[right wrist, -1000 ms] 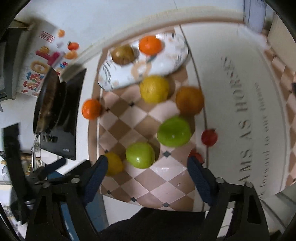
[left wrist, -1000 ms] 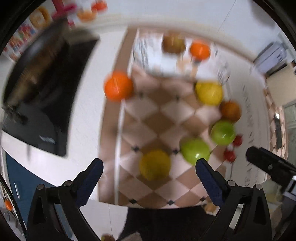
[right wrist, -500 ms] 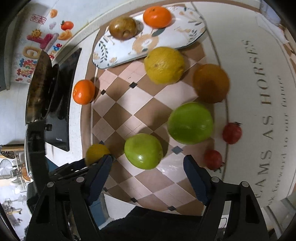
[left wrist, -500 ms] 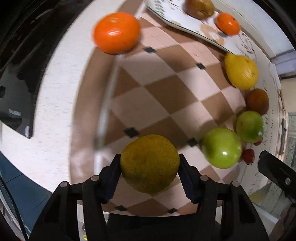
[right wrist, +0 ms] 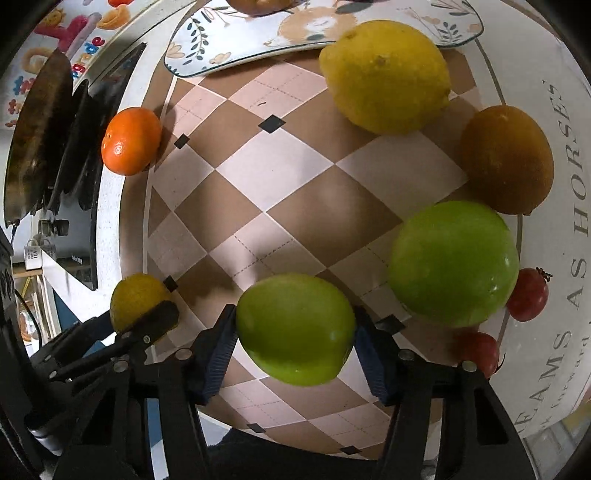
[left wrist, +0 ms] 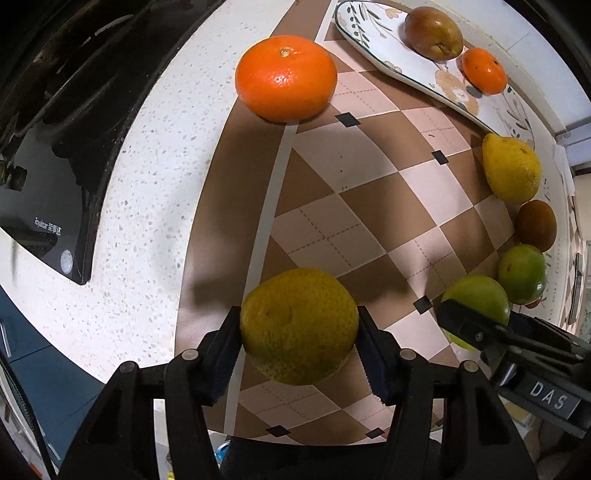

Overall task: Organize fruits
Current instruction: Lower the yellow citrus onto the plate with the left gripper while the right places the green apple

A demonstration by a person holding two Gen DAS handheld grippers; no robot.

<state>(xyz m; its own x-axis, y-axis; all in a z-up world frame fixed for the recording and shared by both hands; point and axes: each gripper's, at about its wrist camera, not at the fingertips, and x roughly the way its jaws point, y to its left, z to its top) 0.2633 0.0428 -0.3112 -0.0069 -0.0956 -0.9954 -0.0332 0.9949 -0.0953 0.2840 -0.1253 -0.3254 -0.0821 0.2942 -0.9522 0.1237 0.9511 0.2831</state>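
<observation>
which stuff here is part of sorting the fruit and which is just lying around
Part of the job: yellow-green citrus in left gripper, green apple in right gripper, second green apple, lemon, tangerine, patterned plate.

Lying about: stovetop, checked mat.

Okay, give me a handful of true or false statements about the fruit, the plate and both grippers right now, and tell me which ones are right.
1. The left gripper is shut on a yellow-green citrus. True.
2. The right gripper is open and holds nothing. False: its fingers press both sides of a green apple.
3. The plate carries a brown pear and a small orange. True.
4. The lemon lies on the plate. False: it sits on the checkered mat, just beside the plate's edge.
5. A large orange rests at the mat's left edge, near the stove. True.
6. Only one green apple is in view. False: a second green apple sits on the mat.
</observation>
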